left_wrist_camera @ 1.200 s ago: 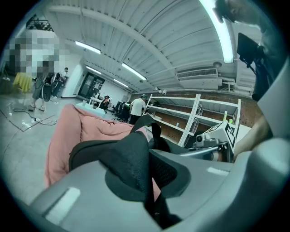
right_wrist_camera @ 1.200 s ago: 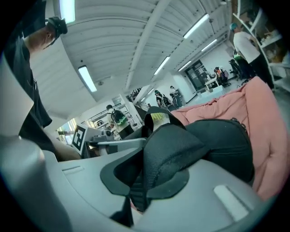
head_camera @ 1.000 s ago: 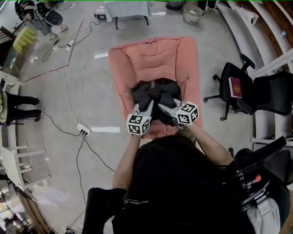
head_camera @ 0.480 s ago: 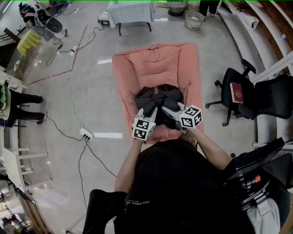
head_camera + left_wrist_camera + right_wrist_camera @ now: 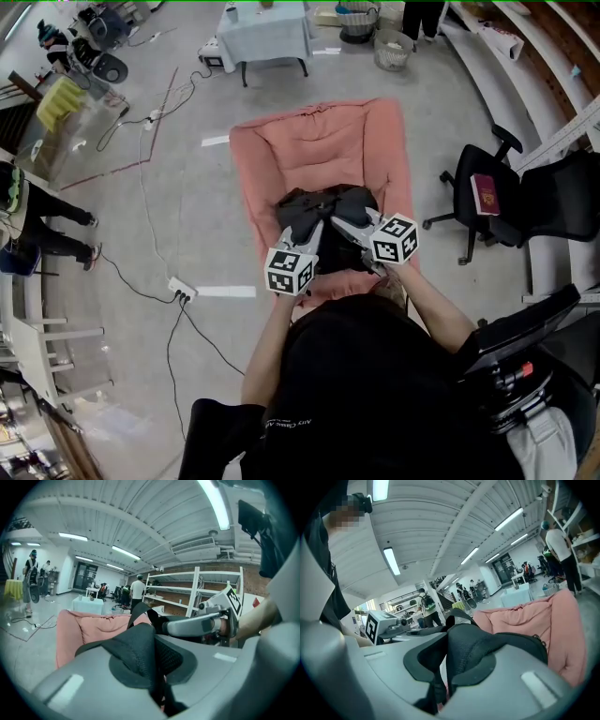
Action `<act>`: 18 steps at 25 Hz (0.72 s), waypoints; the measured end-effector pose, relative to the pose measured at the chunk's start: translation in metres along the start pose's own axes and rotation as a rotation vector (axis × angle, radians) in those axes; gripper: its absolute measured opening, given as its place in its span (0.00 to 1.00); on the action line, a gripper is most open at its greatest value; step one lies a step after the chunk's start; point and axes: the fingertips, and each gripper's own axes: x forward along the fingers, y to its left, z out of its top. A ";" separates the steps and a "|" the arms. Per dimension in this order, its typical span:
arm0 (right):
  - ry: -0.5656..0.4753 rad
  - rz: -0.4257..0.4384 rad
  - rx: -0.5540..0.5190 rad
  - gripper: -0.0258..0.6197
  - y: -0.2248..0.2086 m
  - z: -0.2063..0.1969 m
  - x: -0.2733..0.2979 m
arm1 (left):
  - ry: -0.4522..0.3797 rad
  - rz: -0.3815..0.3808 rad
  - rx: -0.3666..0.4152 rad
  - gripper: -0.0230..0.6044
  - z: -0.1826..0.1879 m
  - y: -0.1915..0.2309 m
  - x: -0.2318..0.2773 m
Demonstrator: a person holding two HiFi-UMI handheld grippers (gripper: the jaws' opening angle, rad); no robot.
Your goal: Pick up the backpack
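A power strip lies far left on the floor, its cable trailing off. My left gripper reaches forward onto the backpack. In the left gripper view its jaws are pressed together on a black mesh strap, with the webbing pinched in the narrow slot between them. The backpack is dark and sits over the near half of a pink cushion, under the tips of both grippers. I cannot tell whether it rests on the cushion or hangs just off it. My right gripper comes in just beside the left one, and both point away from me and a little downward. In the right gripper view its jaws stand narrow, clamped on a second strap of the same mesh, with the cushion behind it. Well apart to the right stands a black chair with a red book on its seat.
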 end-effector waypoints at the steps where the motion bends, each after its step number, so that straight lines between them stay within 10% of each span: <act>1: 0.000 -0.001 -0.018 0.13 0.003 0.008 0.001 | -0.015 0.009 -0.009 0.07 0.010 0.002 -0.002; 12: -0.214 -0.086 -0.294 0.11 0.043 0.149 -0.023 | -0.208 0.086 0.246 0.07 0.164 -0.018 -0.041; 18: -0.278 -0.214 -0.531 0.11 0.086 0.231 -0.038 | -0.296 0.184 0.202 0.07 0.259 -0.023 -0.063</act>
